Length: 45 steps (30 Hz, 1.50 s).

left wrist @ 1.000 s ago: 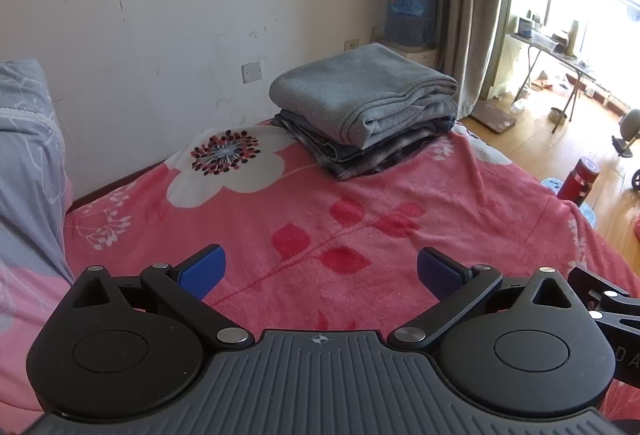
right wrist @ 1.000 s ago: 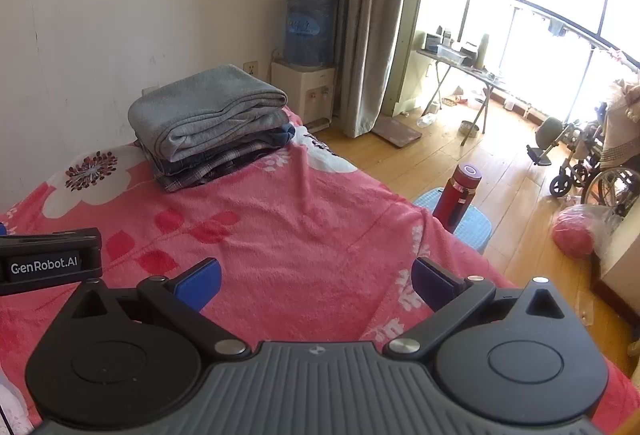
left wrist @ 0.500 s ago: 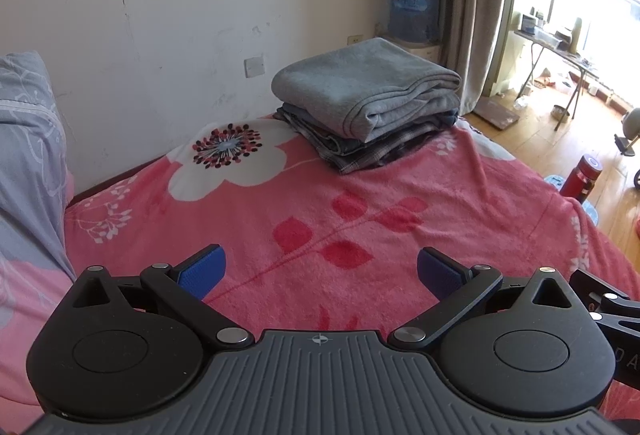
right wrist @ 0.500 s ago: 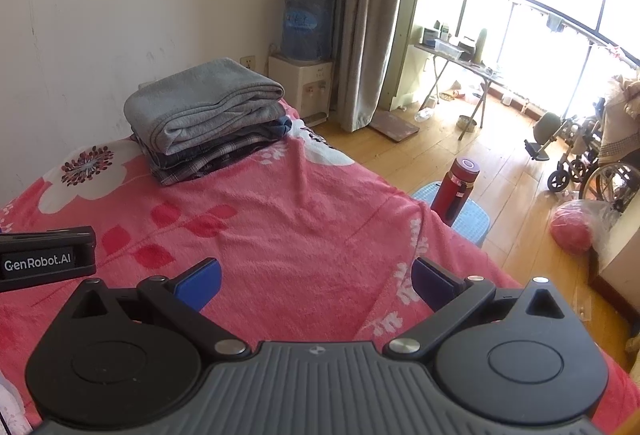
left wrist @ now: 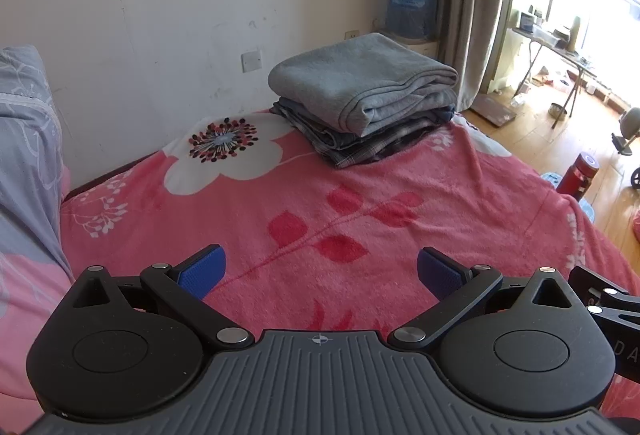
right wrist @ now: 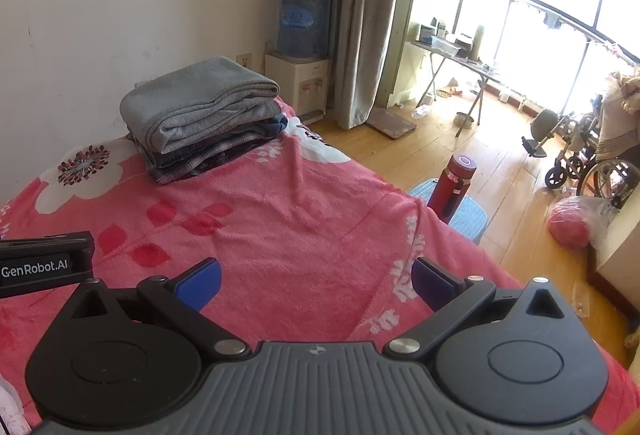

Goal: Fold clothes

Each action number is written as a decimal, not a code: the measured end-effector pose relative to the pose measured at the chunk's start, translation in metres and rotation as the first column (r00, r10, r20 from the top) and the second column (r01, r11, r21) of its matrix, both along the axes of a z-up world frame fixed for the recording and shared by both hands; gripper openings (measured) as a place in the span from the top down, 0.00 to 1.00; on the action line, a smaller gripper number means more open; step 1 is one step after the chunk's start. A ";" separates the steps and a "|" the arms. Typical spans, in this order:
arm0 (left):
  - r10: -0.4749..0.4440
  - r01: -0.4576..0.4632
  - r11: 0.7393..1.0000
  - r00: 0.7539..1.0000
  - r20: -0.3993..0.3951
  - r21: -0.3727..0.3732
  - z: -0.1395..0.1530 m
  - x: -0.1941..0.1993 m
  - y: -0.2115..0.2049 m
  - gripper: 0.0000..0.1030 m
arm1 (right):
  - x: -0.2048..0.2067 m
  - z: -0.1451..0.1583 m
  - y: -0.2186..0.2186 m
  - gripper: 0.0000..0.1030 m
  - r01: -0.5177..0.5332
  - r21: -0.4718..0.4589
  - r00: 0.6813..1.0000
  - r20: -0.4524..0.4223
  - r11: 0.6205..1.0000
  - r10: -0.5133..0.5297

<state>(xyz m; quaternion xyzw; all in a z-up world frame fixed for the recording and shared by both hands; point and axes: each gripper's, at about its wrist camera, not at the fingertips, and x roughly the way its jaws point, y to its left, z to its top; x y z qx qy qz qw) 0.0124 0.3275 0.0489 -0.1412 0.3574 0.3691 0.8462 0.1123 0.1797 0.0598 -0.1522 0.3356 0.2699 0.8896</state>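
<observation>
Hovering over the pink floral blanket w/ nothing held: left gripper spread wide, blue pads well apart, blanket visible between them. Right gripper likewise wide, empty; its blue pads apart over the blanket's edge on the window side. Landmark = folded clothes stack, sitting on the blanket at the far end, near the wall. Stack comp.: grey folded garment on top, dark plaid garments beneath, edges roughly aligned. Both grippers well short of the stack, no contact. White flower print just left of stack. Grey-lilac bedding far left of stack. Behind stack: water dispenser w/ blue bottle, curtain beside it. Right of stack, on wood floor: red flask standing on a pale blue stool; wheelchair and folding table further right by the window.
</observation>
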 end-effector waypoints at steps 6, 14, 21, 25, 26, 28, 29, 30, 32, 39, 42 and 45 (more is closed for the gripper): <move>-0.003 0.003 1.000 1.000 -0.002 0.000 0.000 0.000 0.000 0.00 | 0.000 0.000 0.001 0.00 0.000 -0.002 1.000 0.002 1.000 0.000; 0.001 -0.001 1.000 1.000 -0.003 -0.002 -0.001 0.000 0.000 0.00 | 0.001 -0.001 0.000 0.00 0.008 -0.007 1.000 0.002 1.000 -0.008; 0.006 -0.006 1.000 1.000 -0.004 -0.004 -0.002 0.000 -0.001 0.00 | 0.002 -0.002 -0.001 0.00 0.017 -0.015 1.000 0.003 1.000 -0.017; 0.006 -0.006 1.000 1.000 -0.006 -0.001 -0.002 0.001 0.000 0.00 | 0.002 -0.002 -0.001 0.00 0.018 -0.018 1.000 0.002 1.000 -0.018; 0.006 -0.006 1.000 1.000 -0.006 0.000 -0.002 0.001 0.000 0.00 | 0.002 -0.002 -0.001 0.00 0.017 -0.018 1.000 0.001 1.000 -0.017; 0.005 -0.005 1.000 1.000 -0.007 0.005 -0.001 0.001 -0.001 0.00 | 0.001 -0.003 -0.001 0.00 0.016 -0.019 1.000 0.002 1.000 -0.016; 0.005 -0.005 1.000 1.000 -0.008 0.007 -0.001 0.001 -0.001 0.00 | 0.001 -0.003 0.000 0.00 0.015 -0.020 1.000 0.002 1.000 -0.015; 0.004 -0.004 1.000 1.000 -0.008 0.007 -0.001 0.001 -0.002 0.00 | 0.001 -0.003 0.000 0.00 0.015 -0.020 1.000 0.002 1.000 -0.015; 0.003 -0.003 1.000 1.000 -0.010 0.008 -0.001 0.001 -0.002 0.00 | 0.001 -0.002 0.000 0.00 0.015 -0.020 1.000 0.001 1.000 -0.015; 0.004 -0.004 1.000 1.000 -0.008 0.019 0.000 0.001 -0.002 0.00 | 0.002 -0.002 0.000 0.00 0.018 -0.018 1.000 -0.002 1.000 -0.018; 0.002 -0.002 1.000 1.000 -0.009 0.018 0.000 0.001 -0.002 0.00 | 0.002 -0.002 0.000 0.00 0.016 -0.019 1.000 -0.003 1.000 -0.016; 0.002 -0.002 1.000 1.000 -0.010 0.018 0.000 0.001 -0.002 0.00 | 0.002 -0.002 0.000 0.00 0.014 -0.021 1.000 -0.002 1.000 -0.014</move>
